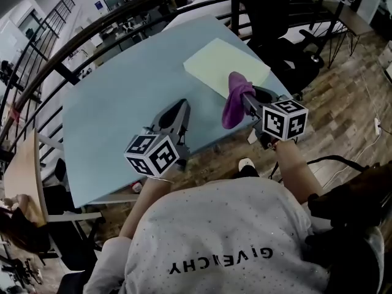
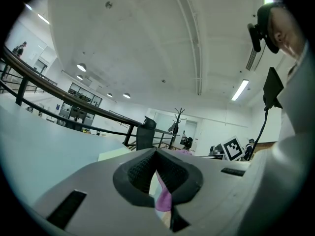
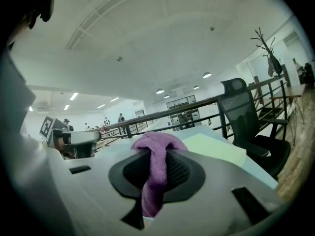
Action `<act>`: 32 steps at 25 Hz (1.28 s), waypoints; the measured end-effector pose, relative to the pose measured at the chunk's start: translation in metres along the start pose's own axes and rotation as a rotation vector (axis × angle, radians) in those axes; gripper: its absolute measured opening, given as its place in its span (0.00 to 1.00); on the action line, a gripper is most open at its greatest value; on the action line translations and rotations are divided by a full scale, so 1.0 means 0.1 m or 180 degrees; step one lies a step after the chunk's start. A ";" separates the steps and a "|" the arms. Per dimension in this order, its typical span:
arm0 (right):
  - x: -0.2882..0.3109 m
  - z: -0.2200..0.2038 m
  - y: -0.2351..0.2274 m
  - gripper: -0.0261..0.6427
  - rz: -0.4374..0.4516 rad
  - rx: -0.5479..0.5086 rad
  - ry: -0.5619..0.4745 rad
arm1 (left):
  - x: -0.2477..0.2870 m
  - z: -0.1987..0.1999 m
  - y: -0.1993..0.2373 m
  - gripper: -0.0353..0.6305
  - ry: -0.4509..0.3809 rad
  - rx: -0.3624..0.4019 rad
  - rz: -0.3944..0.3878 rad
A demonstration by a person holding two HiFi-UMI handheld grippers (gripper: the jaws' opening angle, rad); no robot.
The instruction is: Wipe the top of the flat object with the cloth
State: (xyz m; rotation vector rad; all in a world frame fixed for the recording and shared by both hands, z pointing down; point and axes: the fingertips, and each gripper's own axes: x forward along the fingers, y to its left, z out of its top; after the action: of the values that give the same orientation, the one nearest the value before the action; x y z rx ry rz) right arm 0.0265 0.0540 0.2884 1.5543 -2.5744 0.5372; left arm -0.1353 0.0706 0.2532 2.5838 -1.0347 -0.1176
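A pale yellow-green flat object [image 1: 226, 66] lies on the far right part of the blue table [image 1: 110, 103]. My right gripper [image 1: 240, 92] hovers at its near edge, shut on a purple cloth [image 1: 233, 108] that droops from the jaws. In the right gripper view the cloth [image 3: 156, 168] hangs over the closed jaws, with the flat object [image 3: 216, 149] just beyond. My left gripper [image 1: 182, 107] is to the left, above the table's near edge, shut and empty. In the left gripper view its jaws [image 2: 156, 152] meet, and the flat object [image 2: 115, 155] shows ahead on the left.
A black office chair [image 1: 275, 29] stands beyond the table's far right corner, over a wooden floor [image 1: 343, 90]. A dark railing [image 1: 73, 48] curves round the table's far side. The person's torso fills the lower part of the head view.
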 end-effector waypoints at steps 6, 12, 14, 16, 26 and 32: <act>0.03 -0.02 -0.02 0.11 -0.0003 -0.0049 0.0029 | 0.00 -0.02 0.06 0.05 -0.0015 -0.0025 0.0068; 0.08 -0.02 -0.03 0.11 -0.0044 -0.0142 0.0048 | 0.01 -0.02 0.12 0.05 -0.0028 -0.0028 0.0087; 0.09 0.00 -0.05 0.11 -0.0062 -0.0148 0.0030 | 0.03 -0.02 0.15 0.05 -0.0026 -0.0039 0.0088; 0.11 0.01 -0.07 0.11 -0.0081 -0.0152 0.0024 | 0.04 -0.03 0.19 0.05 -0.0027 -0.0059 0.0095; 0.11 -0.05 -0.15 0.11 -0.0216 -0.0152 0.0072 | 0.11 -0.07 0.24 0.05 -0.0006 -0.0138 0.0027; 0.07 -0.03 -0.23 0.11 -0.0288 -0.0160 0.0047 | 0.16 -0.08 0.24 0.05 0.0005 -0.0135 -0.0004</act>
State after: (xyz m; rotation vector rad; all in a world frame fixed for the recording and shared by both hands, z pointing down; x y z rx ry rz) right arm 0.0431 0.0397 0.2990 1.6347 -2.4725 0.4698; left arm -0.1375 0.0458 0.2701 2.5461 -1.0191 -0.1362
